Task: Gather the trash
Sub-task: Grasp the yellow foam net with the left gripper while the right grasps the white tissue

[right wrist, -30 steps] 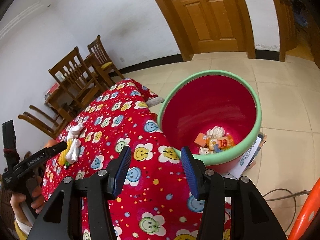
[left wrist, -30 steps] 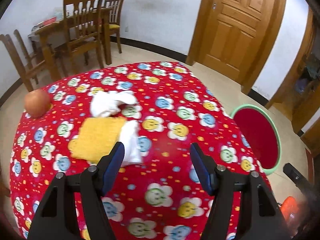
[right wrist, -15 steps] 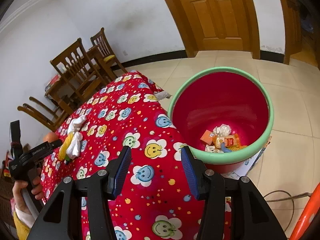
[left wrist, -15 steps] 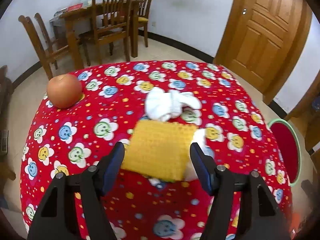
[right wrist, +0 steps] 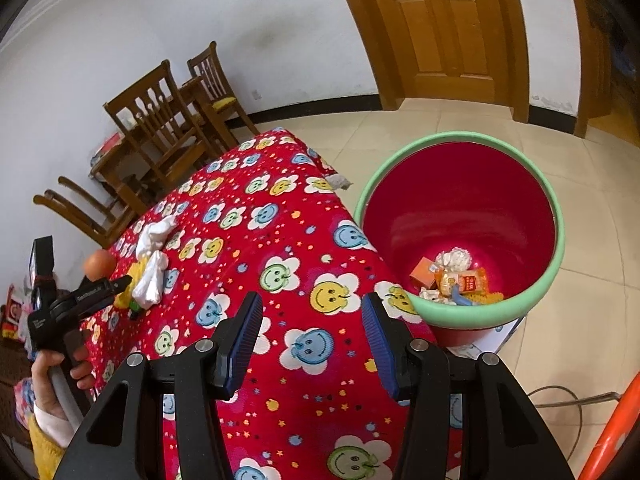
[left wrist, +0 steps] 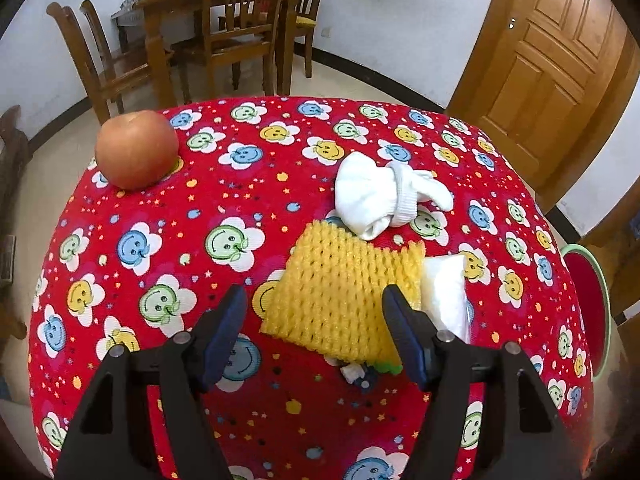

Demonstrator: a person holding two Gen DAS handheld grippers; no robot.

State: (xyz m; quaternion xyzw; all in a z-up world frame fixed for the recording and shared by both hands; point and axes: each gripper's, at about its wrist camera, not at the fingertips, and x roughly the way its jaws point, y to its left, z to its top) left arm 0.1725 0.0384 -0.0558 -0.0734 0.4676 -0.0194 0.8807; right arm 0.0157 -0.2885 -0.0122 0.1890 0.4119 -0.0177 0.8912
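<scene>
A yellow foam fruit net [left wrist: 340, 288] lies on the red smiley tablecloth [left wrist: 224, 184]. A white plastic packet [left wrist: 444, 296] sits against its right side, and a balled white sock [left wrist: 376, 196] just beyond it. My left gripper [left wrist: 314, 300] hovers open over the net's near edge, with the net between its fingers and no pad pressing on it. My right gripper [right wrist: 312, 308] is open and empty above the cloth beside the red bin [right wrist: 440, 316], which holds wrappers and crumpled paper [right wrist: 456, 276]. The right wrist view also shows the net [right wrist: 134, 276], packet [right wrist: 150, 284] and sock [right wrist: 154, 234].
An apple [left wrist: 136, 148] stands at the table's far left corner. Small scraps [left wrist: 360, 376] lie under the net's near edge. The bin's rim [left wrist: 604, 280] shows past the table's right edge. Wooden chairs [left wrist: 224, 36] and a door [left wrist: 552, 72] are behind. A hand [right wrist: 60, 364] holds the left gripper.
My left gripper has swung left and lower, from open cloth to directly over the yellow net, which now sits between its jaws. The right gripper has shifted only slightly and stays open.
</scene>
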